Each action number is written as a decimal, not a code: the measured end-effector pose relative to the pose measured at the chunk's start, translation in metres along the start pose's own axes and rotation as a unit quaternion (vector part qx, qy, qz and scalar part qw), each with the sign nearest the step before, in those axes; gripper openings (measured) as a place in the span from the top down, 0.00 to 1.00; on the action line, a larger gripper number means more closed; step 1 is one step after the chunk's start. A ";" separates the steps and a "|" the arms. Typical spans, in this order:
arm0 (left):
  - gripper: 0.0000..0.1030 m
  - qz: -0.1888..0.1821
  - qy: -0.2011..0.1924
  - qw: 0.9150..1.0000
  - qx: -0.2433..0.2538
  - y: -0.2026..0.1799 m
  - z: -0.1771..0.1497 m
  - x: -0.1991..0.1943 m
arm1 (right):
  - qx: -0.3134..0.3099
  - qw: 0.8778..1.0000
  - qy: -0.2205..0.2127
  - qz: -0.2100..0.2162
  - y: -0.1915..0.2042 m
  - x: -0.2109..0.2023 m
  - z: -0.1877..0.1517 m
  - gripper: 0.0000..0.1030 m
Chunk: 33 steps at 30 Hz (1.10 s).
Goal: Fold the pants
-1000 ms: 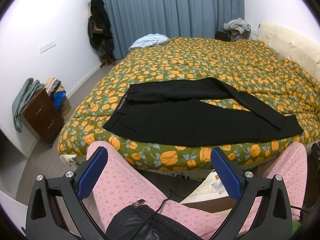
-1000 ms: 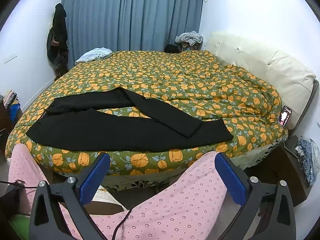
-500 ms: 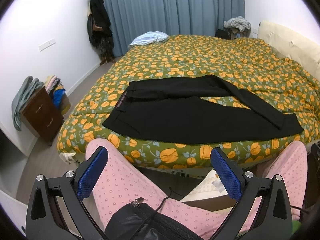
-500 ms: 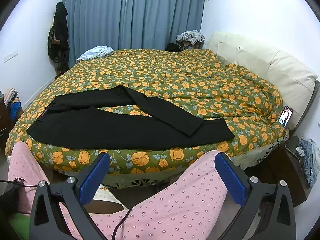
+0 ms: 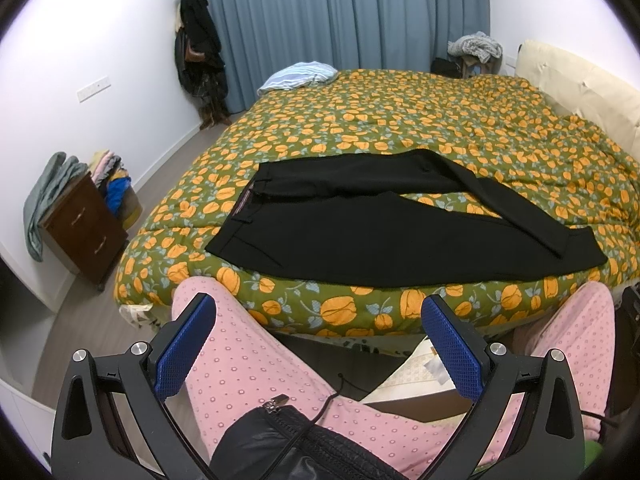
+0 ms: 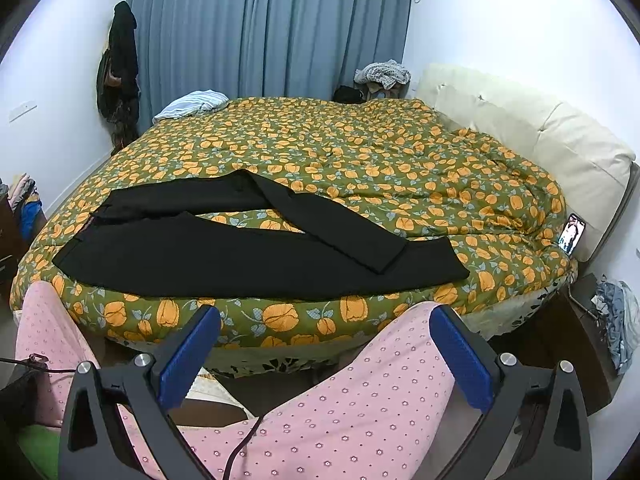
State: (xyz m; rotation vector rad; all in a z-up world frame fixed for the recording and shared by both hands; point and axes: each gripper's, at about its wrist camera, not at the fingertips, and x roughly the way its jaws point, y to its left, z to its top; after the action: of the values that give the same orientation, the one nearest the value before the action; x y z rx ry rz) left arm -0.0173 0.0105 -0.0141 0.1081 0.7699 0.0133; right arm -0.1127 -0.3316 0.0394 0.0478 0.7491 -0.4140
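Blue curtains (image 5: 336, 12); white walls (image 6: 500, 20)

Near edge of the bed (image 5: 360, 316) hidden behind the person's pink-trousered knees (image 5: 256, 364); its base lost in shadow. Lower part of the far trouser leg of the black pants (image 6: 224, 256) overlaps the near leg, covering part of it. Phone (image 6: 572, 234) screen by the headboard too small to read. Bedside cabinet (image 6: 8, 232) cut off by the right wrist view's left edge. Clothes heap (image 6: 618, 320) at that view's right edge partly cropped, items indistinguishable. Dark bag (image 5: 296, 448) at the lap runs off the bottom of the left wrist view.
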 end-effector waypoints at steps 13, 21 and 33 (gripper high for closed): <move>0.00 0.000 0.001 1.000 0.000 0.001 0.000 0.001 | 0.002 1.000 -0.002 -0.002 -0.001 -0.002 0.002 0.00; 0.00 0.001 0.001 1.000 -0.003 0.002 -0.002 0.001 | -0.001 1.000 -0.002 -0.002 -0.001 -0.003 0.001 0.00; 0.00 0.000 0.002 1.000 0.001 0.003 -0.002 0.001 | -0.001 1.000 0.000 0.000 0.000 -0.002 0.001 0.00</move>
State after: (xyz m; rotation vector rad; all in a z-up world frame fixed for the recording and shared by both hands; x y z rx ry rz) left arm -0.0180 0.0138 -0.0162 0.1098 0.7730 0.0129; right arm -0.1129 -0.3311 0.0416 0.0447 0.7490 -0.4136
